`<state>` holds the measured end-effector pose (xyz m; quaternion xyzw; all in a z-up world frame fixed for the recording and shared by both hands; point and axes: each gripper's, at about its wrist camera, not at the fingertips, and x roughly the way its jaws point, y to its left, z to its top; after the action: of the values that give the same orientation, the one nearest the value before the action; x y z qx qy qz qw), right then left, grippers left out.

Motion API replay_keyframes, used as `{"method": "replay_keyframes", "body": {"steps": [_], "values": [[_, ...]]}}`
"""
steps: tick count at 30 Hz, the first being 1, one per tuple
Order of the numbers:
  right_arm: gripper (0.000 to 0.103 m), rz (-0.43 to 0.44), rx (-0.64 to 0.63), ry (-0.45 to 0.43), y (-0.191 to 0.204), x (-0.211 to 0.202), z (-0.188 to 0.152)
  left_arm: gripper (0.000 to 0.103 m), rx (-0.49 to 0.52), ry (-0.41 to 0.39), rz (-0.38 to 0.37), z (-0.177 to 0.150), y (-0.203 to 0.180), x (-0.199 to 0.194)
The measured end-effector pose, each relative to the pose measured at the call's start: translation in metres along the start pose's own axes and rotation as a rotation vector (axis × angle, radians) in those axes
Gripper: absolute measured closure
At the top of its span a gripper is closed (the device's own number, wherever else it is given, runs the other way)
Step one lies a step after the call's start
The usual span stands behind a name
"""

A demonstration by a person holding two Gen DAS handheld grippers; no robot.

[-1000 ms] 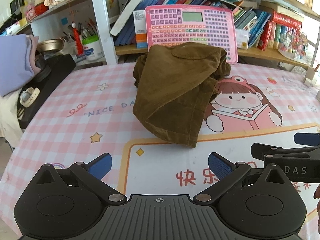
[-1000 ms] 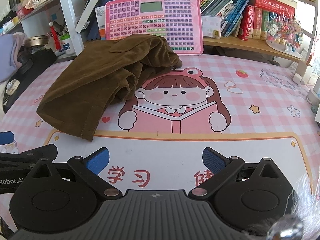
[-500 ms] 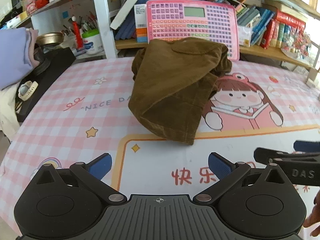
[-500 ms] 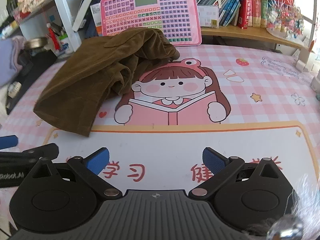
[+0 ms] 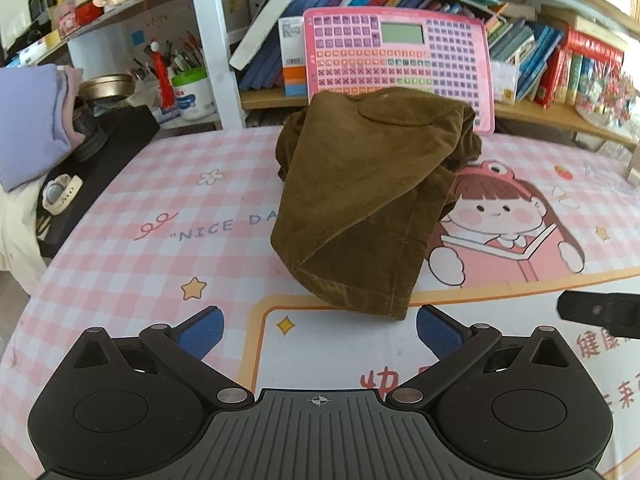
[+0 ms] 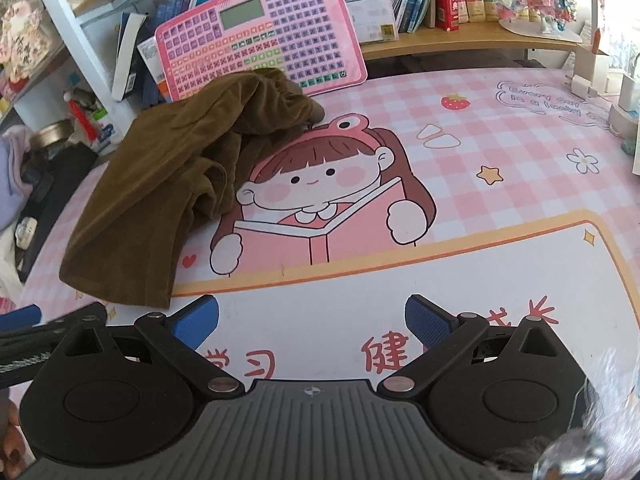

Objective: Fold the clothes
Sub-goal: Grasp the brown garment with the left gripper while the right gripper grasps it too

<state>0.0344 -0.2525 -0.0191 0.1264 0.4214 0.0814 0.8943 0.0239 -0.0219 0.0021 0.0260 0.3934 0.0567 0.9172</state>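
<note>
Left gripper (image 5: 318, 330) and right gripper (image 6: 312, 320): jaws spread wide, holding nothing, low over the near edge of the surface (image 6: 500, 216), presumably staged for a first grasp. Brown corduroy garment (image 5: 368, 208) lies crumpled from the far edge toward the left gripper, its hem (image 5: 352, 300) nearest and reachable, unfolded.

The left claw (image 5: 319, 330) has moved closer to the brown garment (image 5: 372, 200), whose hem now lies just at its 12 o'clock. The right claw (image 6: 312, 322) has tilted, its view rolled clockwise.
</note>
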Motion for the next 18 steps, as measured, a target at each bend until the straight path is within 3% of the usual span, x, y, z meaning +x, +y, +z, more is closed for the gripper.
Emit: {"method": "replay_keyframes", "body": {"steps": [8, 18], "values": [[0.003, -0.005, 0.071, 0.006, -0.012, -0.005, -0.003, 0.000, 0.020, 0.015, 0.016, 0.014, -0.001, 0.016], [0.003, 0.009, 0.134, -0.036, -0.021, -0.016, -0.001, 0.002, 0.043, 0.030, -0.025, 0.033, -0.001, 0.051]]}}
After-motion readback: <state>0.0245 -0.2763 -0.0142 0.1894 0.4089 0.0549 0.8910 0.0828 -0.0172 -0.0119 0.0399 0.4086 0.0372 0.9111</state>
